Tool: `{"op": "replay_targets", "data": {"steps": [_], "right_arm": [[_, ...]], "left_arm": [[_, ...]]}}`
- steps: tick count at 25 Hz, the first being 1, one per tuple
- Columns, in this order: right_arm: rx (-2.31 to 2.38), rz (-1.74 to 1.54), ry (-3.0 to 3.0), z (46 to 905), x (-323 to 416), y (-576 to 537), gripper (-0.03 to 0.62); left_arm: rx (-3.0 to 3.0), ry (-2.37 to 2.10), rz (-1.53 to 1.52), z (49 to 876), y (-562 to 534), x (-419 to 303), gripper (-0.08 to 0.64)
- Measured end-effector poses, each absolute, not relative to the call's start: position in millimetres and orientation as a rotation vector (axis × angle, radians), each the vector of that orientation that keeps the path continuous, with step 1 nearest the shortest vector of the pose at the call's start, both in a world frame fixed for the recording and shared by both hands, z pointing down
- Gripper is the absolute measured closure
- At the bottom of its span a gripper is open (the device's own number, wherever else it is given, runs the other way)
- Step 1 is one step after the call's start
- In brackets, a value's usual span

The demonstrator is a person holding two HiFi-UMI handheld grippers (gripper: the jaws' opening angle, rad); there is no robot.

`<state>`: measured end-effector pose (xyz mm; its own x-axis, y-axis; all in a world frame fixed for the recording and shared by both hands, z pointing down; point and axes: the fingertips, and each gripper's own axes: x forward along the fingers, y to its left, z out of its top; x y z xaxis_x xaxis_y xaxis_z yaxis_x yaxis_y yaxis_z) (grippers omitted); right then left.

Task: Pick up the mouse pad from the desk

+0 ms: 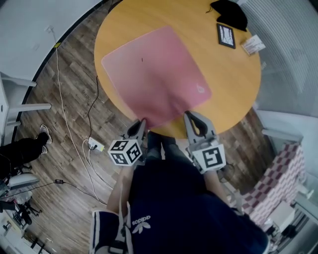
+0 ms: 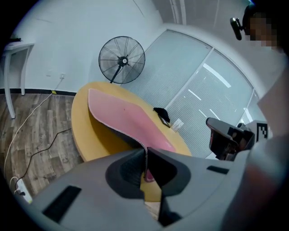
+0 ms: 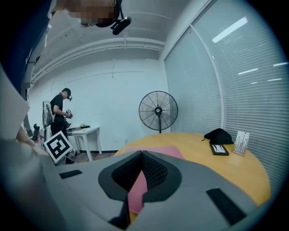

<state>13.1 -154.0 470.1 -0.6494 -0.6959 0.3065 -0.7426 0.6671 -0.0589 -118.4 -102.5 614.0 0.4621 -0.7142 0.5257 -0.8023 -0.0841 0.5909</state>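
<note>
A large pink mouse pad (image 1: 154,74) lies on the round wooden desk (image 1: 233,74), and its near edge curls up off the top. My left gripper (image 1: 141,121) is shut on the pad's near left corner. In the left gripper view the pad (image 2: 126,117) bends up from the desk into that gripper's (image 2: 145,151) closed jaws, showing its dark underside. My right gripper (image 1: 190,115) is shut on the near right edge. In the right gripper view a pink strip of the pad (image 3: 137,194) runs between that gripper's (image 3: 141,155) pads.
At the desk's far right lie a black cap (image 1: 230,12), a black-framed card (image 1: 225,35) and a white card stand (image 1: 253,44). Cables and a power strip (image 1: 94,145) lie on the wood floor at the left. A standing fan (image 2: 122,60) is beyond the desk.
</note>
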Motion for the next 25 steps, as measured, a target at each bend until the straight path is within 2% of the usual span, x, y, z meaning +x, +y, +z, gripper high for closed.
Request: {"op": "replay_targets", "data": {"steps": [25], "right_arm": [[1.378,0.091,-2.681,397.8,54.2,-217.7,0.589]], "left_arm": [[2.21,-1.444,0.048,482.1,-251.3,-109.6,0.541]]}}
